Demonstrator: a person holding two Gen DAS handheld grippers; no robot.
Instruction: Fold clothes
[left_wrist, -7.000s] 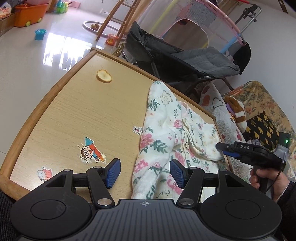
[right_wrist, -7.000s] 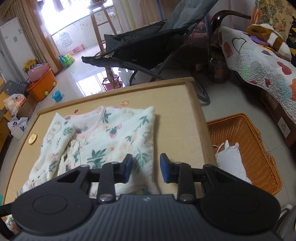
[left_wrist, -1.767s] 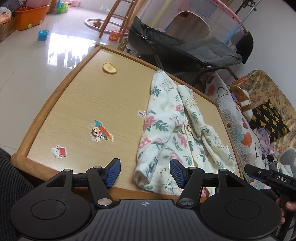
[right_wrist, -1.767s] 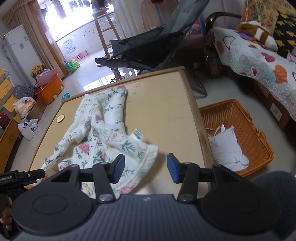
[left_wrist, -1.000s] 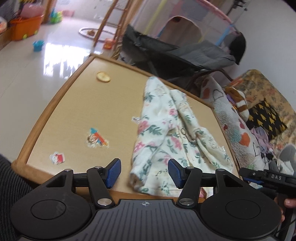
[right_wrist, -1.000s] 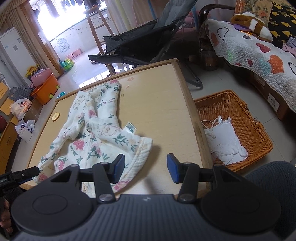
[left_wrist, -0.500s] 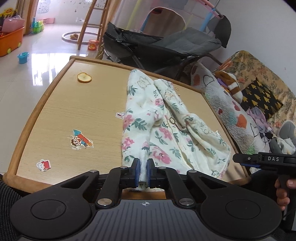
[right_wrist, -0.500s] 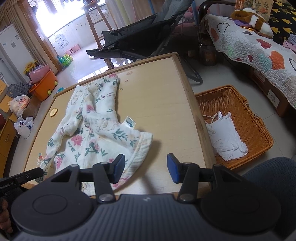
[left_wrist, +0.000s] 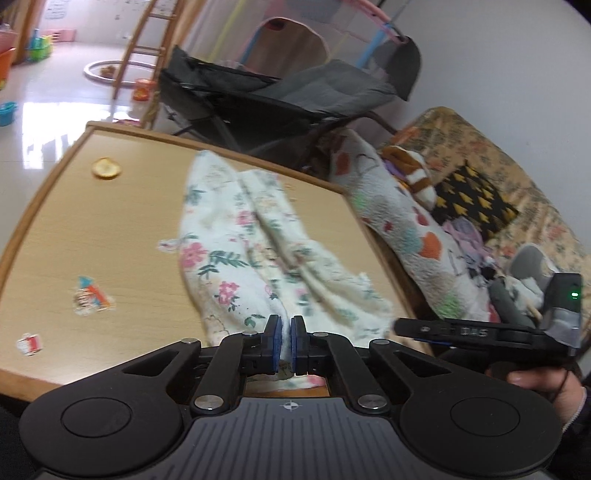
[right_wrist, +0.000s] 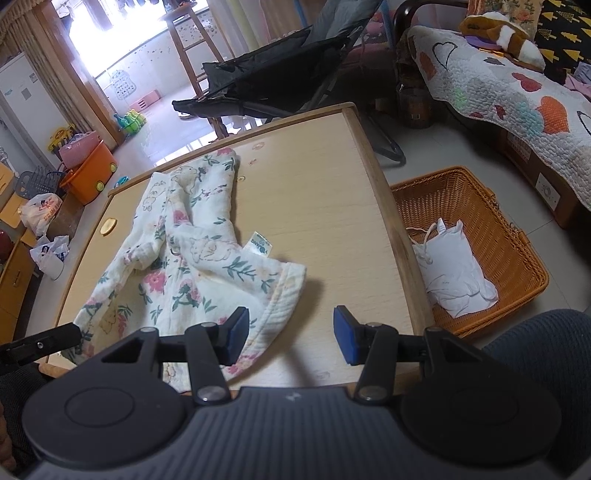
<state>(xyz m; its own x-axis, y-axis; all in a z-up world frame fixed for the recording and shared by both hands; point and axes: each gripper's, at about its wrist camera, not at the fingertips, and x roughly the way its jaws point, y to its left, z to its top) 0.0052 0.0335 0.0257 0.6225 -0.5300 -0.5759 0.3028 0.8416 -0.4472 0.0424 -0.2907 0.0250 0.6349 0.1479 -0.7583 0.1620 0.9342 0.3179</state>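
We saw the left gripper clamped on the floral garment's near edge. The right gripper hung half-open and empty above its hem corner on the table.

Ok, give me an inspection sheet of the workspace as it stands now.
Surface: wooden table, stickers and a round yellow piece on it.
Job's things: floral garment spread out unfolded, near edge over the table's front.
Clutter: wicker basket on the floor, white cloth inside.
Grippers: left hand-held gripper shut on the garment's edge; right hand-held gripper open, holding nothing.
Cables: nothing seen.
Surroundings: folding chair, quilted sofa, orange toy bin.
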